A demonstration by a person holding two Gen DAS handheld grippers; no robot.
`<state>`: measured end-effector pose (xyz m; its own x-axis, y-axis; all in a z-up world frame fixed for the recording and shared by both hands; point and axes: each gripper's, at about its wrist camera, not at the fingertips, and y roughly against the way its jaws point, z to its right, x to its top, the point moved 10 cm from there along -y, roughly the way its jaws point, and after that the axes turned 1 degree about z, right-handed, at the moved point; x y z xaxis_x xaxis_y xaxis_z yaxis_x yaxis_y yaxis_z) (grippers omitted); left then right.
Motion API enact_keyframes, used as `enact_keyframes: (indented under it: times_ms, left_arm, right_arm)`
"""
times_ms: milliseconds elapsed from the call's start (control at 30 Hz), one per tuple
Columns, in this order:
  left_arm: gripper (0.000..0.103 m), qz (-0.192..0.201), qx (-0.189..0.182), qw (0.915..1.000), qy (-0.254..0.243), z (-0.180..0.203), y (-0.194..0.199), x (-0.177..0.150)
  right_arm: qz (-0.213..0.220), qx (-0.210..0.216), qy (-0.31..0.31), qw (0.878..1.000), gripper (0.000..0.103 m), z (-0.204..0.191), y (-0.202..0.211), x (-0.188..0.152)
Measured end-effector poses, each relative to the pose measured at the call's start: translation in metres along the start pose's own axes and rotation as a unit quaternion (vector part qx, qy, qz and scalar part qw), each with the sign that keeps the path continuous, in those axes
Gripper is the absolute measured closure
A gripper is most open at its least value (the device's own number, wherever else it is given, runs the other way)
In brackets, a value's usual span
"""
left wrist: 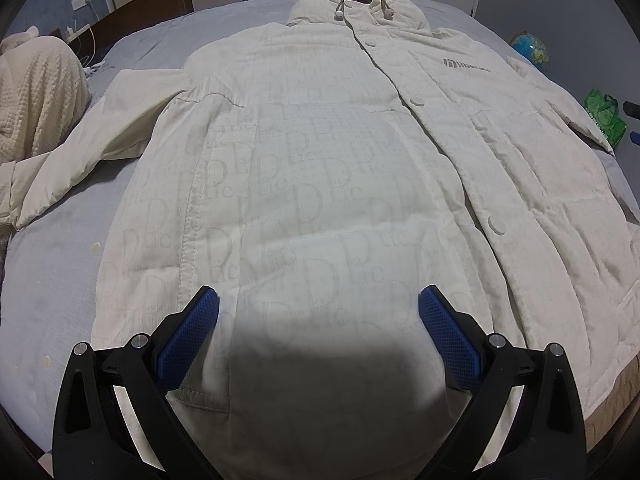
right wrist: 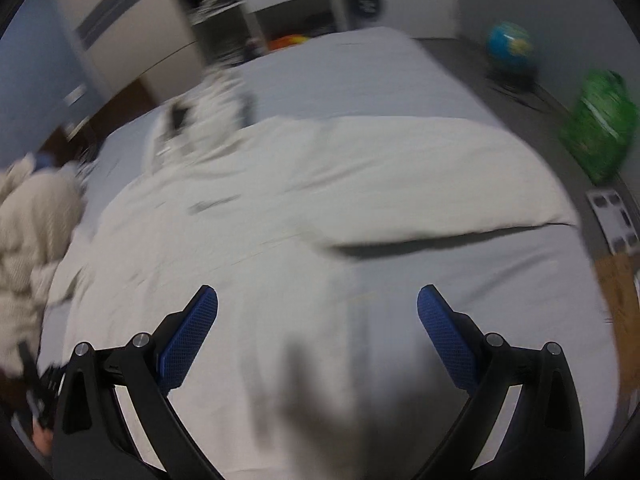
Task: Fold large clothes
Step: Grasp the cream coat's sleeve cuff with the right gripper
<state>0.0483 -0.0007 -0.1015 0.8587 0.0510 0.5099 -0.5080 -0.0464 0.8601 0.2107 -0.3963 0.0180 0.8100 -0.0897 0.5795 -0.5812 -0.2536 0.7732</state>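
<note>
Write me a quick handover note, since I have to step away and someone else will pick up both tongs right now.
Left tongs: open, empty, over the lower front of the cream jacket.
Right tongs: open, empty, near the jacket's hem side; that view is motion-blurred.
Jacket: flat, front up, buttoned, on the grey bed, hood at the far end, left-hand sleeve spread out to the side.
Done: laid out only; no fold visible.
Left: fold sleeves in, then the body.
Note: a knitted cream garment lies by the sleeve; keep it clear.
</note>
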Motion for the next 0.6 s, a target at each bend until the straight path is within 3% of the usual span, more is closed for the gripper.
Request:
enact_keyframes:
  times_ms: [167, 267, 367, 433, 600]
  left_arm:
    - [0.006, 0.001, -0.001, 0.9999, -0.013, 0.004, 0.007, 0.004]
    - [0.007, 0.021, 0.0, 0.9985, -0.051, 0.011, 0.021, 0.014]
    - [0.006, 0.047, 0.012, 0.9948, -0.09, 0.014, 0.04, 0.028]
    - [0.007, 0.054, 0.017, 0.9937, -0.097, 0.011, 0.051, 0.037]
    - [0.007, 0.052, 0.013, 0.9969, -0.057, 0.011, 0.066, 0.058]
  right_arm:
    - [0.0, -0.019, -0.106, 0.994, 0.007, 0.096, -0.009, 0.02]
    - [0.005, -0.016, -0.172, 0.985, 0.007, 0.145, -0.011, 0.024]
    - [0.013, 0.006, -0.241, 0.97, 0.007, 0.18, -0.013, 0.024]
    - [0.025, 0.024, -0.297, 0.954, 0.007, 0.206, -0.013, 0.02]
    - [0.044, 0.046, -0.382, 0.922, 0.007, 0.253, -0.021, 0.014]
